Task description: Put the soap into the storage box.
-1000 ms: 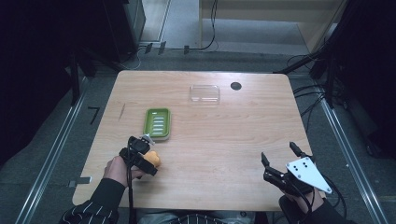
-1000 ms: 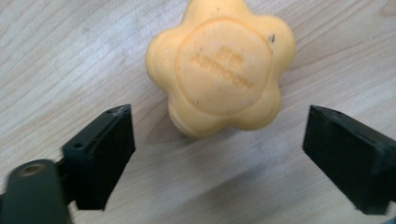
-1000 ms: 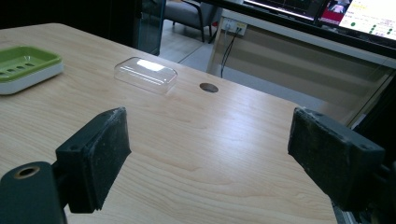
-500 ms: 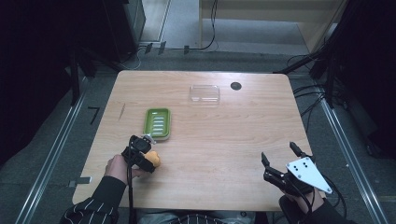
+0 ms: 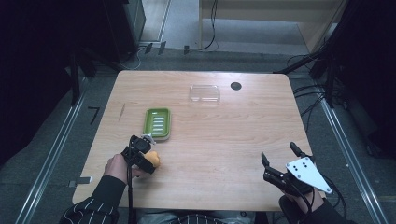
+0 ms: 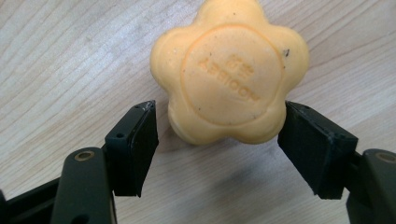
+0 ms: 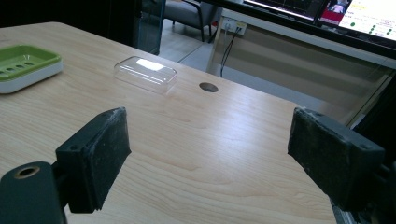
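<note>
Soap (image 6: 229,70): orange, flower-shaped with five rounded lobes, round raised center carrying embossed lettering. It lies flat on the wooden table (image 5: 224,140), upper center of the left gripper view, lower left of the tabletop in the high view (image 5: 153,159), just below the green soap dish (image 5: 158,124). Left gripper (image 6: 217,140): jaws have just been opening, soap's lower edge sits between the pads, left pad clear, right pad at the lobe's edge. Right gripper (image 7: 210,154): jaws wide apart, over bare tabletop.

The orange flower-shaped soap (image 6: 229,74) bears embossed "APRICOON" (two characters above, unreadable)
</note>
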